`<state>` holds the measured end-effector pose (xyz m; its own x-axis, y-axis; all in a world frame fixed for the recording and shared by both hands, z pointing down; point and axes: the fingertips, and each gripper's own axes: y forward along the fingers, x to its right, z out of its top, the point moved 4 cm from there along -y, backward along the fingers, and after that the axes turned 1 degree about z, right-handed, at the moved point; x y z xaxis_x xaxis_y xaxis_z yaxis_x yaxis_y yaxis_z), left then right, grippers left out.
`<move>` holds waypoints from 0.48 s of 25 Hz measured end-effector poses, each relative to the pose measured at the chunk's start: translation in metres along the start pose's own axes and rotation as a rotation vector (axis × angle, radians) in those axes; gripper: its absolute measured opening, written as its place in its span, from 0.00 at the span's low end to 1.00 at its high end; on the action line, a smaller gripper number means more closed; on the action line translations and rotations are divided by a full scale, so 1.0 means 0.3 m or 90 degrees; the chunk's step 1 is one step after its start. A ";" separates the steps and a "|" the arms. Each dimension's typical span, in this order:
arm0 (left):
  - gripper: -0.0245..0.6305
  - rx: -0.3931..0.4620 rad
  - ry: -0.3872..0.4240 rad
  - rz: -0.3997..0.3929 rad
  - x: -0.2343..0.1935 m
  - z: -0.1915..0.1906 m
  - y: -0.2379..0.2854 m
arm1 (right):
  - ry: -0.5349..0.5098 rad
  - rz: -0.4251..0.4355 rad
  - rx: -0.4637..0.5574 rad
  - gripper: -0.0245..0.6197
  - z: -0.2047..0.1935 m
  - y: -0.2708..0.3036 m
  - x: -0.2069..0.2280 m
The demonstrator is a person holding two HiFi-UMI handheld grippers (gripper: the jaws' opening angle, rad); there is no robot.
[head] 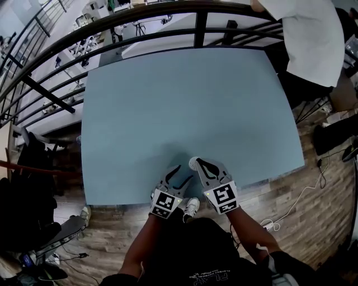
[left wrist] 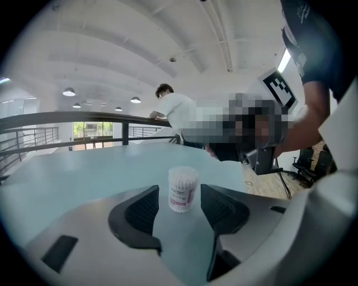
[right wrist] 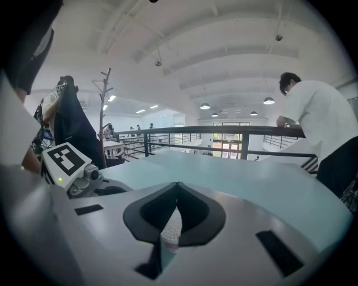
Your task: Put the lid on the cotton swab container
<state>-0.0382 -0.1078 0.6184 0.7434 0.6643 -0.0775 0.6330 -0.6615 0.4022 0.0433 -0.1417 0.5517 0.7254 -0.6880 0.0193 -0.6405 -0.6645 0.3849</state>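
The cotton swab container (left wrist: 183, 189) is a small clear tub with a pink label, and white swab tips show at its top. It stands upright on the light blue table (head: 184, 100) near the front edge. My left gripper (left wrist: 179, 196) is open, with the container just ahead between its jaws and a gap on each side. In the head view the container (head: 192, 163) sits at the tip of my right gripper (head: 200, 163). The right gripper (right wrist: 177, 186) is shut with nothing seen between its tips; the container (right wrist: 170, 232) shows below through the slit. No lid is visible.
A person in a white shirt (head: 313, 39) leans at the table's far right corner by the black railing (head: 168, 17). The table's front edge (head: 184, 196) lies just under both grippers. Cables (head: 302, 195) run over the wooden floor at the right.
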 end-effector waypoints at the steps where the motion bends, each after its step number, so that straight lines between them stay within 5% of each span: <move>1: 0.42 0.006 -0.002 0.005 -0.001 0.019 -0.016 | -0.001 -0.002 0.010 0.07 0.017 -0.011 -0.002; 7: 0.36 0.069 -0.006 0.043 -0.020 0.169 -0.097 | 0.002 -0.012 0.062 0.07 0.123 -0.073 -0.023; 12: 0.20 0.108 0.000 0.071 0.035 0.251 -0.174 | 0.000 -0.028 0.092 0.07 0.152 -0.168 -0.045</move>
<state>-0.0472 -0.0926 0.5280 0.8106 0.5842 -0.0412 0.5747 -0.7798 0.2483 0.0541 -0.1122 0.4899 0.7531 -0.6579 0.0057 -0.6383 -0.7286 0.2484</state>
